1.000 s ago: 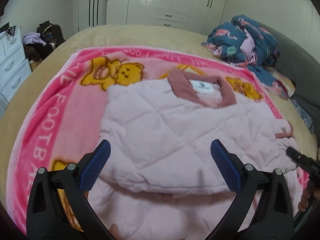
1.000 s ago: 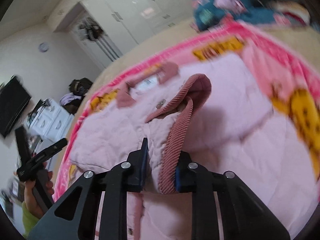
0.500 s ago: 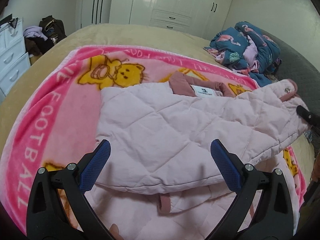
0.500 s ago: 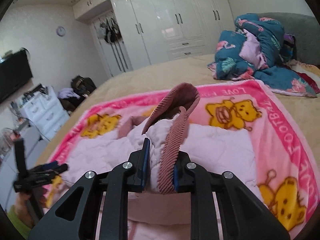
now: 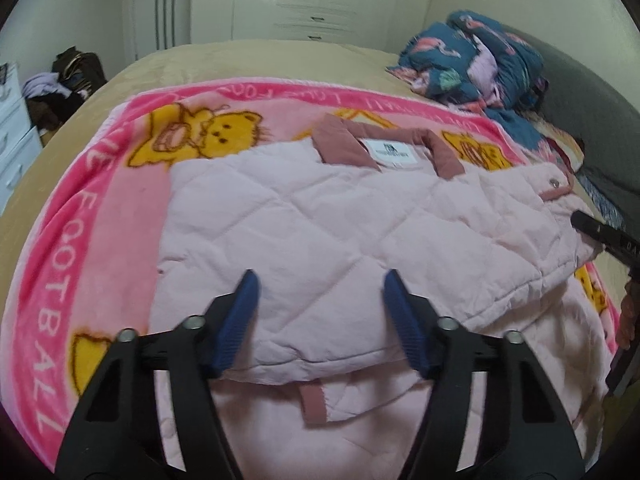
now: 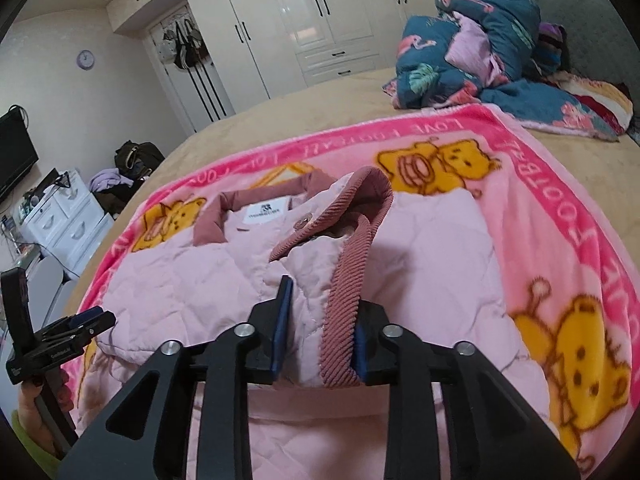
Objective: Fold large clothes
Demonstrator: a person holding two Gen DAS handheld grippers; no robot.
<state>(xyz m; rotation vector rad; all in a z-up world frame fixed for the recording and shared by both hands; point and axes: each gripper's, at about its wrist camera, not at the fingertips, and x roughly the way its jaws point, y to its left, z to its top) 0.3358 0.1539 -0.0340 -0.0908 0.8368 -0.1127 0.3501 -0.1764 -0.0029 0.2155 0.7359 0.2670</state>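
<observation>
The pink quilted jacket (image 5: 320,232) is lying on the pink bear blanket (image 5: 80,240) on the bed (image 5: 240,60), collar away from the person, its long axis running side to side. The right claw (image 6: 318,332) is loosening: its jaws have just been opening, with the sleeve's corduroy cuff (image 6: 352,264) sitting between them, seemingly no longer pinched, draped across the jacket's body. The left claw (image 5: 320,320) is hovering over the near hem, jaws just narrowing to about half spread, with the fabric below them rather than pinched between. The left claw is looking nearer the hem fold; the right is standing at the cuff end. Open blanket is lying on the left and beyond the collar, and the crumpled blue quilt (image 6: 480,48) is sitting well apart at the far corner, so there is room for folding away from the person.
</observation>
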